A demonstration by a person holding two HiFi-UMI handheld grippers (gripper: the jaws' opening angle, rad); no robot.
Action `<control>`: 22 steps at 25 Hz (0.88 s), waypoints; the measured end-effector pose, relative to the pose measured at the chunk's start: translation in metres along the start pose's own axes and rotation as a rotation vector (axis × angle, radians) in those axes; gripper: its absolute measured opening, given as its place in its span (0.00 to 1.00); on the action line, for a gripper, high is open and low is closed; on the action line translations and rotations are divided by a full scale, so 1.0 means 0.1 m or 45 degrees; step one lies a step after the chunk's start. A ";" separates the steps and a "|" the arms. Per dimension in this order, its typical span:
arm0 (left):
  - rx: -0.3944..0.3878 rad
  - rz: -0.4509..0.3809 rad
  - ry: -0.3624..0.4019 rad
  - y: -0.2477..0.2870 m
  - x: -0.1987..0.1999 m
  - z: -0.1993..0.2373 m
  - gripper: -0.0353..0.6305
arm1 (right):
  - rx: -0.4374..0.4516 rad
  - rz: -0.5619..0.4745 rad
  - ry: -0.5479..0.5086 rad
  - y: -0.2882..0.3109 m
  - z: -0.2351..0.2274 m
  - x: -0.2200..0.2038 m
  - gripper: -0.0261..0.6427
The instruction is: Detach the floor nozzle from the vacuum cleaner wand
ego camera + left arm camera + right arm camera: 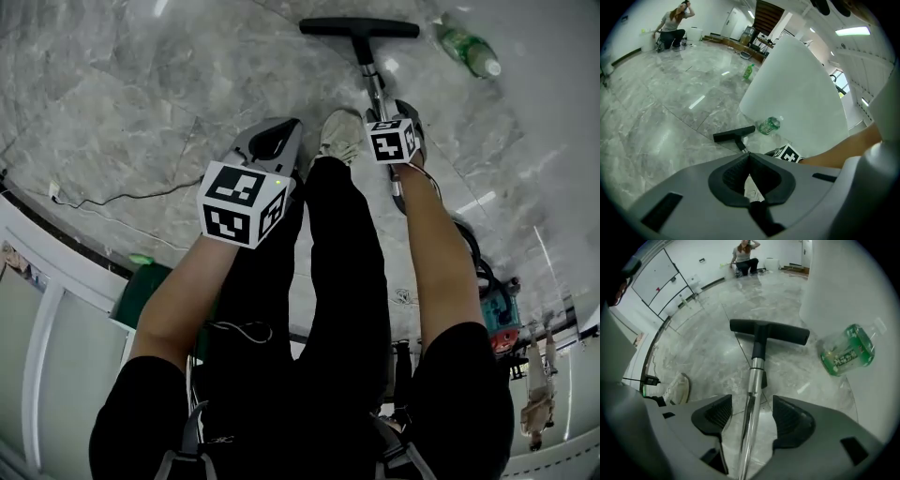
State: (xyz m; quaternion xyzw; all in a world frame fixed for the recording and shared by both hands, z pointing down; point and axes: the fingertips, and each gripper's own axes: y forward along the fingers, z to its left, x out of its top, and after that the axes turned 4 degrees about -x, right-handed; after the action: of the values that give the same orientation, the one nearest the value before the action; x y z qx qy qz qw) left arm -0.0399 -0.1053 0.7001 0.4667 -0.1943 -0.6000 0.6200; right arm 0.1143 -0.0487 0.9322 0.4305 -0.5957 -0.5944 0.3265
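The black floor nozzle point(359, 28) lies on the marble floor, joined to the shiny metal wand point(378, 94) that runs back toward me. In the right gripper view the nozzle point(768, 331) is straight ahead and the wand point(752, 399) passes between the jaws of my right gripper point(749, 416), which stands open, its pads clear of the tube on both sides. My right gripper point(398, 127) points steeply down over the wand. My left gripper point(272, 145) hangs to the left of the wand, shut with nothing in it point(749, 157); beyond it I see the nozzle point(734, 134).
A green plastic bottle point(469, 49) lies on the floor right of the nozzle, at the foot of a white column point(797, 93). My shoe point(339, 136) stands left of the wand. The vacuum's body point(497, 309) sits at the right. A person point(746, 254) crouches far off.
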 end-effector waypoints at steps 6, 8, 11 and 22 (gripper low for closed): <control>-0.003 -0.047 -0.029 0.25 -0.09 0.27 0.05 | -0.026 0.063 0.060 0.65 -0.02 -0.21 0.47; -0.021 -0.053 -0.041 0.31 -0.09 0.29 0.05 | -0.012 0.094 0.069 0.75 0.01 -0.28 0.41; -0.128 -0.060 -0.024 0.34 -0.02 0.22 0.05 | 0.027 0.130 0.074 0.79 0.05 -0.27 0.29; -0.306 -0.149 -0.296 0.00 0.14 -0.08 0.32 | 0.212 -0.090 -0.001 -0.71 0.50 0.11 0.29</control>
State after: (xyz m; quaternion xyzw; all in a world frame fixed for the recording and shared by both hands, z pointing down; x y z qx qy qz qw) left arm -0.0309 -0.1154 0.6914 0.3273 -0.1638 -0.7039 0.6088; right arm 0.0735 -0.0319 0.8563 0.4768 -0.6277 -0.5539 0.2682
